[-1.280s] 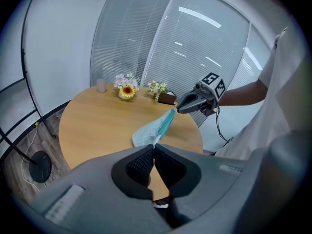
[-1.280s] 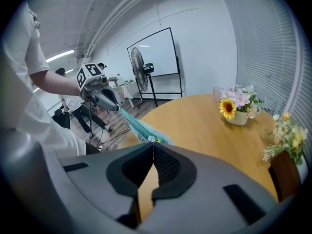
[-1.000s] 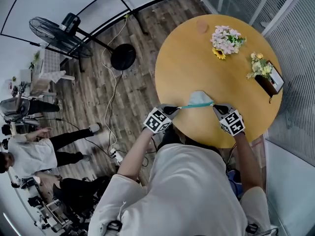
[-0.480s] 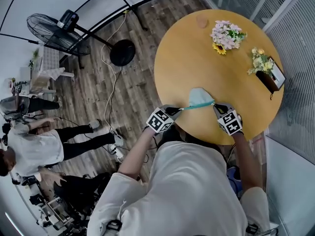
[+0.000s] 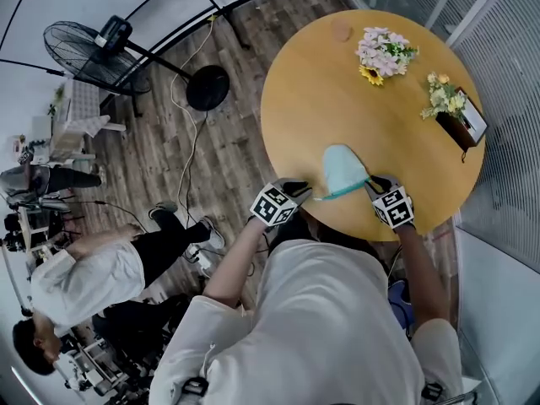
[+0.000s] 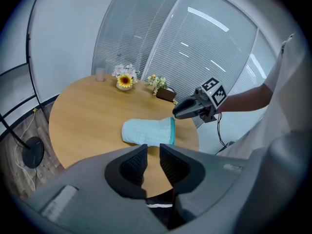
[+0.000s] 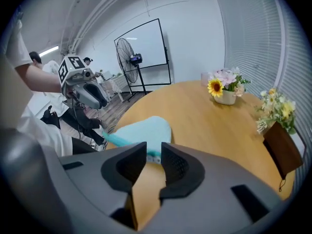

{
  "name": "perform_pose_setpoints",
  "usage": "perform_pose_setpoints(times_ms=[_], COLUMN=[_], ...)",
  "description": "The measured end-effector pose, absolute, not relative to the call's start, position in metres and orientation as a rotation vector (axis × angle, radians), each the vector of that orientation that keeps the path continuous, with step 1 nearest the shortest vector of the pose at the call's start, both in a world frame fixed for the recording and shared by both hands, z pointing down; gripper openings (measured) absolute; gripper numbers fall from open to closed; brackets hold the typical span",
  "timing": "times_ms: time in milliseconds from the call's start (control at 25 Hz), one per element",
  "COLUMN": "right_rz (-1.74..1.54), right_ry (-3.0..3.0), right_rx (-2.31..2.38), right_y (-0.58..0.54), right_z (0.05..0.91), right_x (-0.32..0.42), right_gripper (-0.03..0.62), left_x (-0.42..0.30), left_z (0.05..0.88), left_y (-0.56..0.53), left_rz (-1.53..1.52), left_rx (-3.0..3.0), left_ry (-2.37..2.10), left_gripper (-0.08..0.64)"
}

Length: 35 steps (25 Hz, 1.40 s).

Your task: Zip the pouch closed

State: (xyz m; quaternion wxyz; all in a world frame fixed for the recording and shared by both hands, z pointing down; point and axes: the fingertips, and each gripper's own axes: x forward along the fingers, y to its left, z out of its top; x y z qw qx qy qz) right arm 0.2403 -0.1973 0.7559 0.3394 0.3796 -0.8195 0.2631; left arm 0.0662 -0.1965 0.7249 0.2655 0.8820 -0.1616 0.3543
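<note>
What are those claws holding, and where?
Nothing. The right gripper is opening, the pouch loose between its jaws by the zipper end; left gripper empty.

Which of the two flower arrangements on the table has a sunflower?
The bouquet in the pale round pot, mixed with pink blooms; the arrangement in the brown box shows only small pale flowers.

You can see one pouch (image 5: 342,169), one table (image 5: 304,108), two bunches of flowers (image 5: 384,53) (image 5: 445,104), one cup (image 5: 340,30) and one fan (image 5: 93,57).
</note>
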Motion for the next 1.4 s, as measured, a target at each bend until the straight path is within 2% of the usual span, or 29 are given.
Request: perform_pose_setpoints(times_ms=[160,520,960,1400], right_rz=[0.707,0.680,0.635,0.576], right_ry=[-2.135,-2.162,-2.141,-1.992], right_rx=[0.991,1.099,1.444,1.818], right_y=[-0.187,-0.177,-0.166,-0.124], right_z=[0.758,0.734,0.657,0.570], right_x=[0.239,0.245,0.258,0.229], right_gripper=[0.121,0.126,0.118,0.084], left_x=[0.065,0.070,0.074,0.031], left_z=[0.725,0.692,0.625,0.557], left_y=[-0.187,-0.181,-0.207,-0.207], left_rz=[0.967,0.879,0.686,0.603], left_rx=[2.382,2.435,2.586,2.737], left_ry=[-0.437,-0.462,-0.442,-0.284], left_gripper=[0.101,0.123,0.123,0.123])
